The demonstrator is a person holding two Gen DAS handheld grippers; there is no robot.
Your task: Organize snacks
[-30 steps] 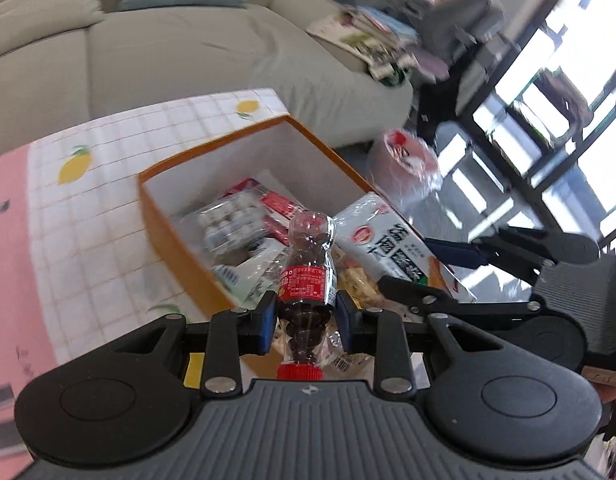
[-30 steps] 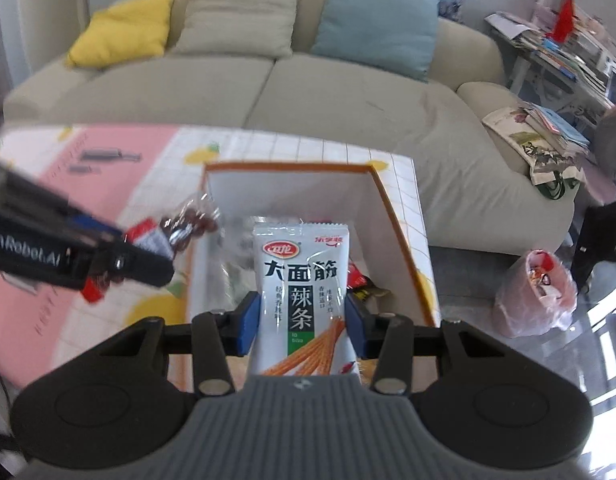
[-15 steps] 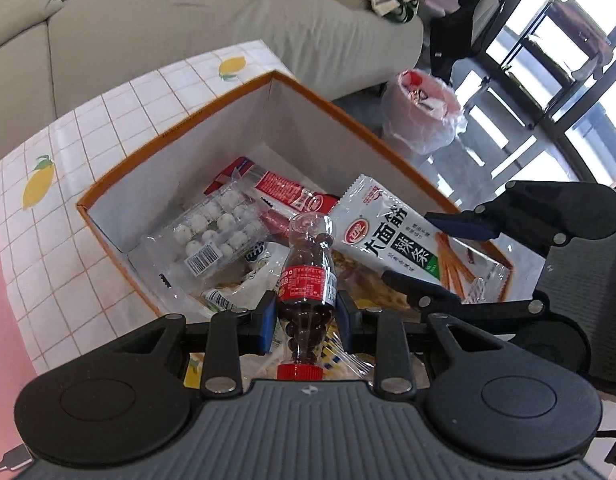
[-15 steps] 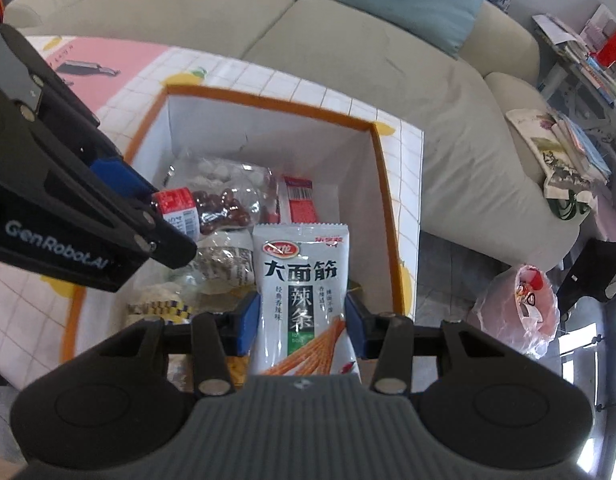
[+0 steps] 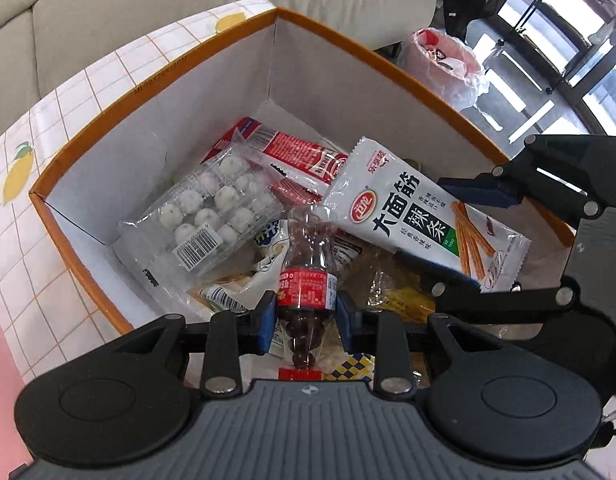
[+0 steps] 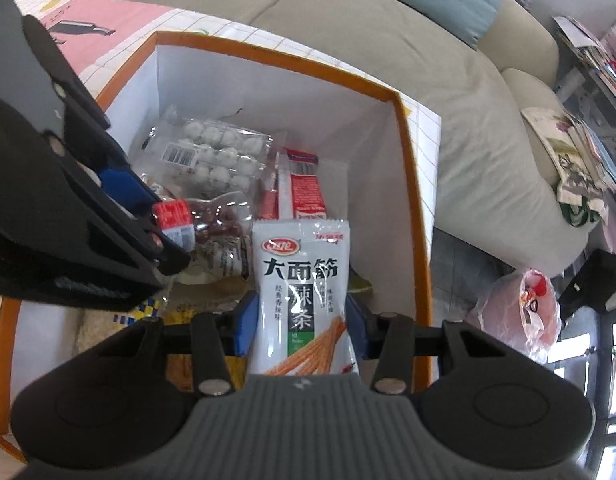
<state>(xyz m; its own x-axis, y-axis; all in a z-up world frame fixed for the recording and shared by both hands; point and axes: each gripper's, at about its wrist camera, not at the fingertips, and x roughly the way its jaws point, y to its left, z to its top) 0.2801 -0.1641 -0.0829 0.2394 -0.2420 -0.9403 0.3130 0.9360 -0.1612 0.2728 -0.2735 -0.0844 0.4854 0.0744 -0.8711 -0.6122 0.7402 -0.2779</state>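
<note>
Orange-rimmed box [image 5: 211, 46] fills mid-frame; my left gripper [image 5: 305, 318] clamps a bottle [image 5: 305, 276], my right gripper [image 6: 299, 322] pinches a packet [image 6: 301, 280].

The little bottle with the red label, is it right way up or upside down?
Upside down. In the left wrist view the small bottle has its red cap nearest the camera and its base pointing down into the orange box.

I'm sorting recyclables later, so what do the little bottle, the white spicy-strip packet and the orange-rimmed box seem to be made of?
Little bottle: clear, glossy plastic by the look, since its dark round contents show through; printed red label, red cap.
White spicy-strip packet: thin glossy plastic film, probably; it has crimped ends and shiny creases.
Orange-rimmed box: likely cardboard, matte white inside, with flat, stiff folded walls and a sharp corner seam.
</note>
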